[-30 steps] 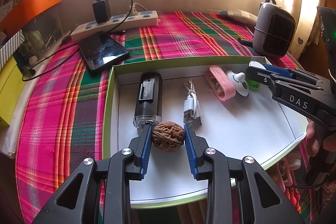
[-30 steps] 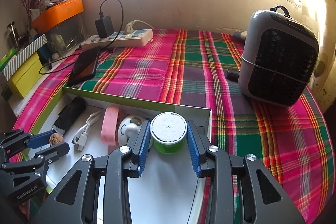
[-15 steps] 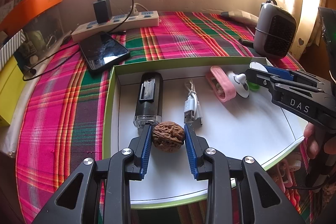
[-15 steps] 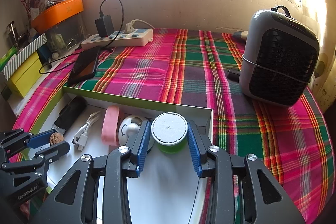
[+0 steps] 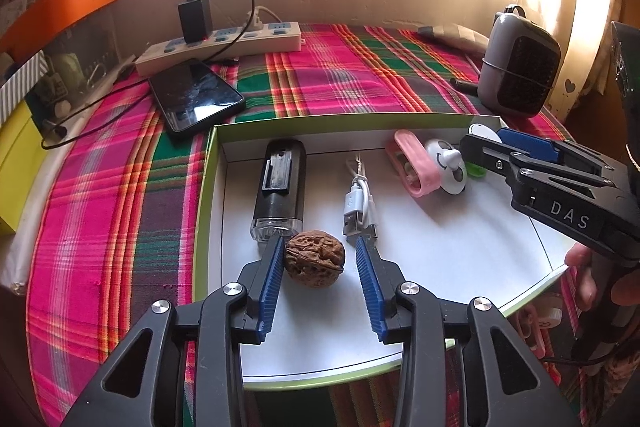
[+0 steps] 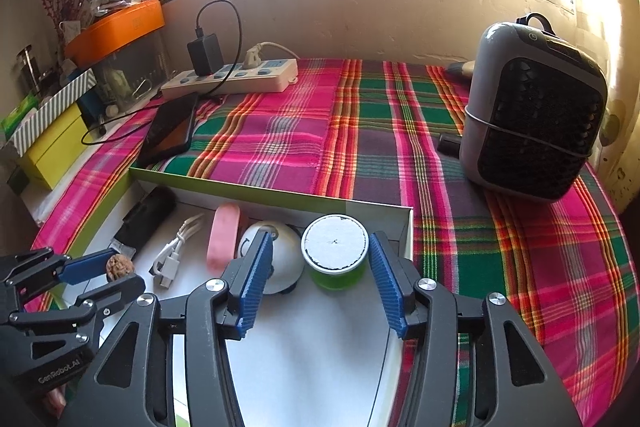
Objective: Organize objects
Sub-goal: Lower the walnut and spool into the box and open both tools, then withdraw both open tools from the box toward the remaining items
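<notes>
Jaws of the left gripper (image 5: 320, 259) had just been opening; the walnut (image 5: 315, 259) lay between them, touching only the left pad. Jaws of the right gripper (image 6: 320, 259) had likewise been opening, flanking the green spool (image 6: 335, 251) without contact.

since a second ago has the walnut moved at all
No. The walnut sits in the same spot by the clear end of the black device; only the left hand-held gripper jaws have just been opening around it.
</notes>
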`<act>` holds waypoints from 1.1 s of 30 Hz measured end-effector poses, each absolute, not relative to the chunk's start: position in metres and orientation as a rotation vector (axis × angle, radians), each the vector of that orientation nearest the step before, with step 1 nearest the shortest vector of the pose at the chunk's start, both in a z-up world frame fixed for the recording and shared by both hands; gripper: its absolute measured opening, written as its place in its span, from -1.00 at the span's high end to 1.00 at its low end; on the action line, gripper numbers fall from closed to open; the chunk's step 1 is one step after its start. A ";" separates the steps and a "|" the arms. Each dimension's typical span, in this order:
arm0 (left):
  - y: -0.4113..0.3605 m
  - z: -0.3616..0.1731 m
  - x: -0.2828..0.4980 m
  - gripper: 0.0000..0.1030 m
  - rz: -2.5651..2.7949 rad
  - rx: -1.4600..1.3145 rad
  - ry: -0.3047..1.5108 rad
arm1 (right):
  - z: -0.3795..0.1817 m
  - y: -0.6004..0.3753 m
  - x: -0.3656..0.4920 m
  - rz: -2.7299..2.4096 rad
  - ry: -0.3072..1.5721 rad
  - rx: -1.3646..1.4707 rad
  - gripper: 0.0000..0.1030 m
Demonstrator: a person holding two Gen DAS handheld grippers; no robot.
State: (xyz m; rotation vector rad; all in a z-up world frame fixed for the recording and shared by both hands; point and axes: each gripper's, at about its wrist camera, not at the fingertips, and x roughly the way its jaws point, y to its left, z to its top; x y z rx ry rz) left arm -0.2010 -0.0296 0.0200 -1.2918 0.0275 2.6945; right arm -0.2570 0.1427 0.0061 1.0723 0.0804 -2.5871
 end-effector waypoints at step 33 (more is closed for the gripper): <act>-0.024 0.052 -0.136 0.31 2.753 -1.187 -0.002 | 0.032 0.149 -0.180 -2.620 -0.014 1.017 -0.03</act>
